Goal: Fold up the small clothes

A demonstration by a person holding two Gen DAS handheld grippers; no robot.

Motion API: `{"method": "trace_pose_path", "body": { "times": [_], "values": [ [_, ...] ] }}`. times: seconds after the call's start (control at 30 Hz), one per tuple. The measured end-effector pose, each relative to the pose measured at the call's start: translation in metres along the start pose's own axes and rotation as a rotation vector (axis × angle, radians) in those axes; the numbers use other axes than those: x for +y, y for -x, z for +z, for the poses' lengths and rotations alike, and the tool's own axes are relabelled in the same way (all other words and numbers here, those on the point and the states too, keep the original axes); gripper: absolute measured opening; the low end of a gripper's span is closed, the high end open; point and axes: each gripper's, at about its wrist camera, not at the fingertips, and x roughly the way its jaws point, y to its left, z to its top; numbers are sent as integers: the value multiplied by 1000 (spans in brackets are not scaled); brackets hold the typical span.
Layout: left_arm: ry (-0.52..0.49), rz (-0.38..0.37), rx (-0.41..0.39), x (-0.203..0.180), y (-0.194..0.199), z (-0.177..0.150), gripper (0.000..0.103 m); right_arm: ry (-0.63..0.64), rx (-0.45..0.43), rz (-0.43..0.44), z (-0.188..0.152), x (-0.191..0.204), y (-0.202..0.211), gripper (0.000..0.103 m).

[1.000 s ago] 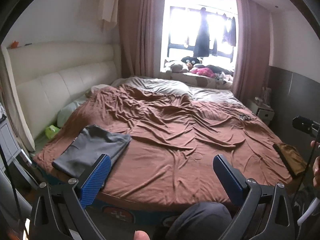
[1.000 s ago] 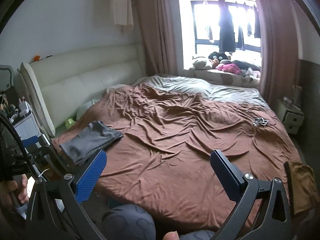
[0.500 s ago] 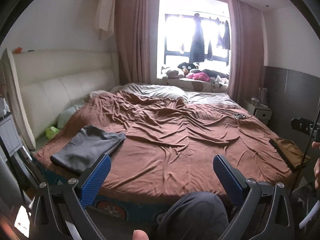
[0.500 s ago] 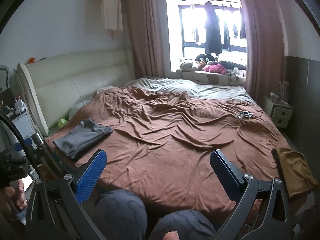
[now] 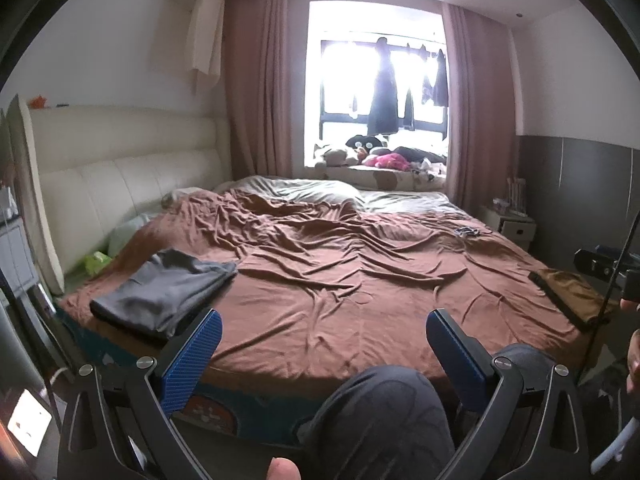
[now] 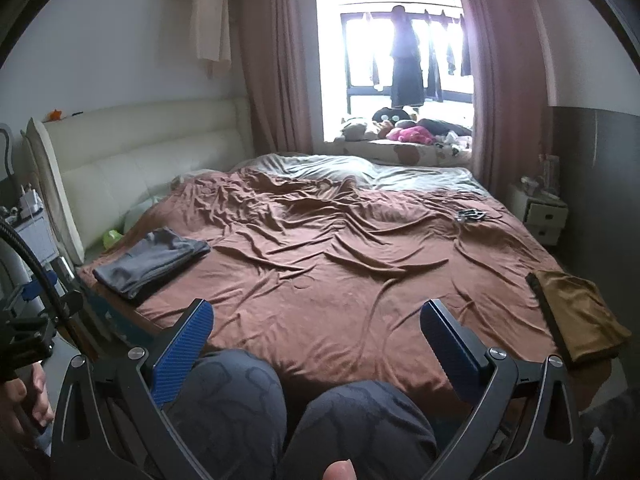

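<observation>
A folded grey garment (image 5: 164,292) lies on the near left corner of the bed; it also shows in the right wrist view (image 6: 150,260). A brown-mustard garment with a dark band (image 5: 568,292) lies at the bed's right edge, also in the right wrist view (image 6: 580,312). My left gripper (image 5: 320,356) is open and empty, held off the bed's near edge above the person's knee. My right gripper (image 6: 316,348) is open and empty, also short of the bed above both knees.
The bed carries a wrinkled brown sheet (image 5: 340,276) with a grey duvet (image 5: 304,188) at the far end. A cream headboard (image 5: 120,176) stands left, a white nightstand (image 6: 540,212) right, stuffed toys on the windowsill (image 6: 400,132). A small dark tangle (image 6: 472,214) lies on the sheet.
Both grippers have drawn back and tilted up from the bed, so the knees fill more of the lower view. Both stay open. The garments have not moved.
</observation>
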Motion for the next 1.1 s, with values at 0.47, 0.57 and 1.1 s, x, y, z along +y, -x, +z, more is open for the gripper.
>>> {"method": "trace_pose_path", "body": {
  "times": [0.47, 0.57, 1.1],
  "values": [
    [44, 6, -10, 5, -5, -27, 103, 1, -2, -16, -30, 7, -12, 103],
    [52, 6, -6, 6, -8, -28, 103, 6, 4, -18, -33, 9, -15, 103],
    [74, 7, 9, 12, -23, -38, 103, -2, 41, -19, -36, 6, -28, 103]
  ]
}}
